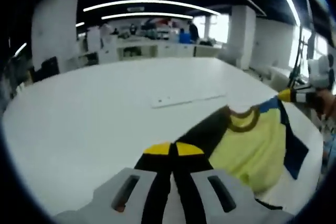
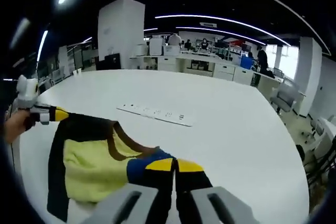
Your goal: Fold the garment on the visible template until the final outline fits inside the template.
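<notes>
Yellow-tipped left gripper (image 1: 173,149) clenched on garment (image 1: 252,148), lower right of frame | right gripper (image 2: 174,165) pinches its blue corner, lower centre | you hold it stretched above table (image 2: 236,129) to lay flat | power strip (image 2: 156,113) beyond

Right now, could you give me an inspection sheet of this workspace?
Surface: big white table.
Job's things: yellow garment with black and blue parts, held up at two corners; template not made out.
Clutter: flat white strip lying mid-table.
Grippers: left gripper shut on the garment; right gripper shut on the garment.
Cables: nothing seen.
Surroundings: open office, white counters, ceiling light strips, people far back.
</notes>
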The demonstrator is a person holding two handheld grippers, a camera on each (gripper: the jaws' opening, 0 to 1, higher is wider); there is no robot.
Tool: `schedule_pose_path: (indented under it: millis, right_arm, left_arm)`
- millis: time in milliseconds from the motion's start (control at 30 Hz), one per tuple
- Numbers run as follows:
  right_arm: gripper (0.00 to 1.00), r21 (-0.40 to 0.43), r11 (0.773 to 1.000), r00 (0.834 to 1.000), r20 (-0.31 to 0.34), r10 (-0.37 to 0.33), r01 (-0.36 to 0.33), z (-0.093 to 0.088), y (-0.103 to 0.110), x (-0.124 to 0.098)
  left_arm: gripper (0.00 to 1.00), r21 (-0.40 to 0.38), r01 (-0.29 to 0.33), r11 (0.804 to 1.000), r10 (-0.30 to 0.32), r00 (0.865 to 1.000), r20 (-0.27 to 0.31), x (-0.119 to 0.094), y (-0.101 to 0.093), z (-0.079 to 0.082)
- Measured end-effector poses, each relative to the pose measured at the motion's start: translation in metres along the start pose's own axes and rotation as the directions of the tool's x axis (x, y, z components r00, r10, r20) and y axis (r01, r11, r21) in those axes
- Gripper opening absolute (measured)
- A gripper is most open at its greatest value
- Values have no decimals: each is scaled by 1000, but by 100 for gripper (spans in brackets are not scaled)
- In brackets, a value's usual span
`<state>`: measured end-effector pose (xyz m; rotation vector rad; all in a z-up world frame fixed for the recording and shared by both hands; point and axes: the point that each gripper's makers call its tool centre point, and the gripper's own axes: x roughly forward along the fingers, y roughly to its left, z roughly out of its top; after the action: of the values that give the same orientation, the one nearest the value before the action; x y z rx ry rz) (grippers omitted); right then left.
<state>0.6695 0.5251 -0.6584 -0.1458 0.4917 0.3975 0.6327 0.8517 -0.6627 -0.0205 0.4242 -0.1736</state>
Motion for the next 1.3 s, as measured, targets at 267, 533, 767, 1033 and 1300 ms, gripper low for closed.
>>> schedule_pose_path:
  millis: [267, 533, 767, 1033, 1300]
  right_arm:
    - [0, 138, 990, 999, 29, -35, 31, 9, -19, 43]
    - [0, 204, 977, 998, -17, -57, 59, -7, -34, 87]
    - [0, 209, 974, 995, -69, -69, 82, -25, -41, 109]
    - [0, 210, 974, 991, -115, -64, 88, -41, -38, 117]
    - [13, 192, 979, 994, -96, -57, 75, -34, -36, 111]
  left_arm:
    - [0, -171, -42, 984, 48, 998, 29, 23, 12, -5]
    - [0, -214, -86, 973, 88, 996, 1, 60, 22, -20]
    - [0, -194, -116, 974, 117, 993, -4, 91, 37, -22]
    - [0, -135, -133, 982, 128, 991, -46, 101, 36, -26]
    - [23, -99, -165, 981, 159, 985, -64, 94, 50, -29]
